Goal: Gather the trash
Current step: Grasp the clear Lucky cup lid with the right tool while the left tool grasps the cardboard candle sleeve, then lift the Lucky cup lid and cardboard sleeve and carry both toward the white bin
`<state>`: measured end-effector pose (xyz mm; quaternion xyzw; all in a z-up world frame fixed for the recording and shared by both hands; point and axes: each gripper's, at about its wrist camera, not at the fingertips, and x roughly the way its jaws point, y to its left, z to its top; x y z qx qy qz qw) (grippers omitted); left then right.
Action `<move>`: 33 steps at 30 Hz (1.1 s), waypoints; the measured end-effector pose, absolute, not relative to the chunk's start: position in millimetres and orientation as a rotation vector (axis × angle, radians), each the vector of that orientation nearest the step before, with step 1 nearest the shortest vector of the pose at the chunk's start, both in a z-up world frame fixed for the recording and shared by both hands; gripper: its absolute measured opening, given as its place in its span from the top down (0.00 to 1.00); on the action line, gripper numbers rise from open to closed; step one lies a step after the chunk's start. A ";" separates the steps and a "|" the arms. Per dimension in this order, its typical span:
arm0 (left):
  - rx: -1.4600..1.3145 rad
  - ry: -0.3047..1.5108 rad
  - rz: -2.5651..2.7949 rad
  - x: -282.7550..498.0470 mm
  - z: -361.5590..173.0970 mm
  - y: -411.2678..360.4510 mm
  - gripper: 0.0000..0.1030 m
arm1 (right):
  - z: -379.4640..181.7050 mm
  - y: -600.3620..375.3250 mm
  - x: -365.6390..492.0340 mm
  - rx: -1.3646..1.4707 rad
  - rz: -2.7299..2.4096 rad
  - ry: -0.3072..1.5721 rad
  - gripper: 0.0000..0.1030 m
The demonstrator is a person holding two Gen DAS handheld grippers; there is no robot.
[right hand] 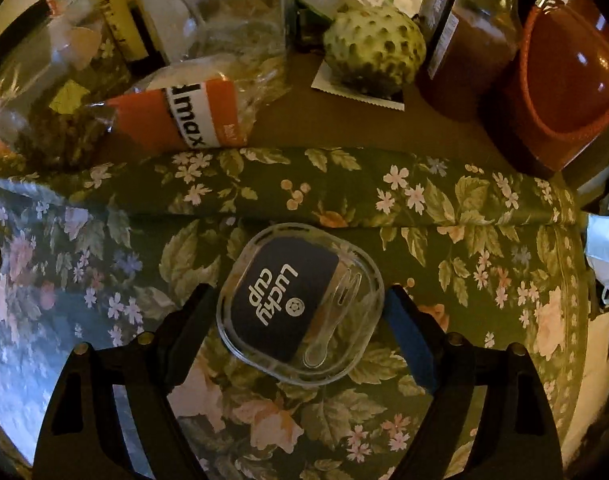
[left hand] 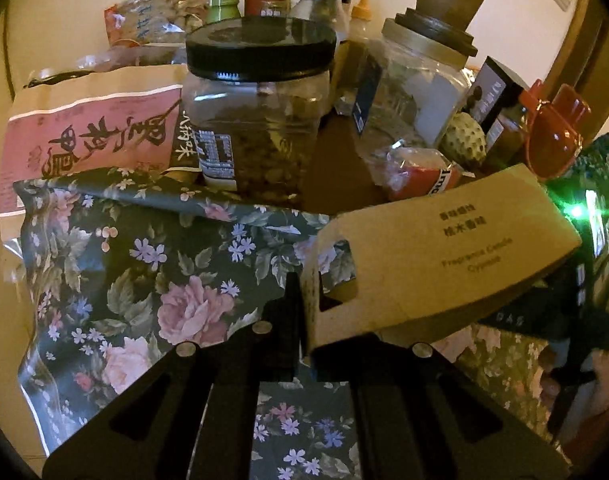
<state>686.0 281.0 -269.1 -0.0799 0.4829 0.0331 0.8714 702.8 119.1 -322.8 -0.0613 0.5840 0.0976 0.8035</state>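
Two pieces of trash, one already in our grip

We had the cardboard candle sleeve [left hand: 444,256] clamped by its left edge in our left gripper [left hand: 304,320], the jaws pressed together on the thin card, and it hung above the floral tablecloth [left hand: 144,264]. The clear plastic lid [right hand: 300,304] marked "Lucky cup", with a small fork under it, lay flat on the cloth between the wide-apart fingers of our right gripper [right hand: 304,312], not yet touched. To take it well, we judged, the fingers should go lower at both sides of the rim and close slowly, because such a lid slips and bends easily. Only the left view showed the sleeve and the jar with black cap [left hand: 256,120]. Only the right view showed the lid; the custard apple [right hand: 374,48] was much clearer there.
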 end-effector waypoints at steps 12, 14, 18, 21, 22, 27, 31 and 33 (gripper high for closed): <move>-0.192 0.937 0.014 675.7 -229.0 238.8 0.98 | -299.6 80.9 676.4 -0.055 0.286 1.245 0.25; -0.196 0.927 0.017 672.2 -221.9 227.7 0.98 | -286.7 66.0 662.9 -0.058 0.289 1.220 0.25; -0.201 0.897 0.027 654.4 -200.1 202.7 0.98 | -248.3 27.1 631.9 -0.022 0.314 1.163 0.29; -0.198 0.854 0.043 636.3 -179.1 181.4 0.98 | -219.7 -1.8 608.7 0.008 0.349 1.108 0.30; -0.198 0.841 0.051 631.1 -173.7 175.8 0.98 | -210.8 -6.1 610.9 0.008 0.360 1.096 0.30; -0.238 0.777 0.118 588.5 -145.0 144.7 0.98 | -174.1 -25.2 587.2 -0.010 0.430 1.002 0.31; -0.246 0.742 0.176 555.0 -126.8 125.7 0.98 | -149.5 -39.4 573.7 -0.002 0.501 0.953 0.31; -0.252 0.721 0.206 535.8 -117.5 118.1 0.98 | -136.9 -43.9 560.6 -0.002 0.534 0.928 0.31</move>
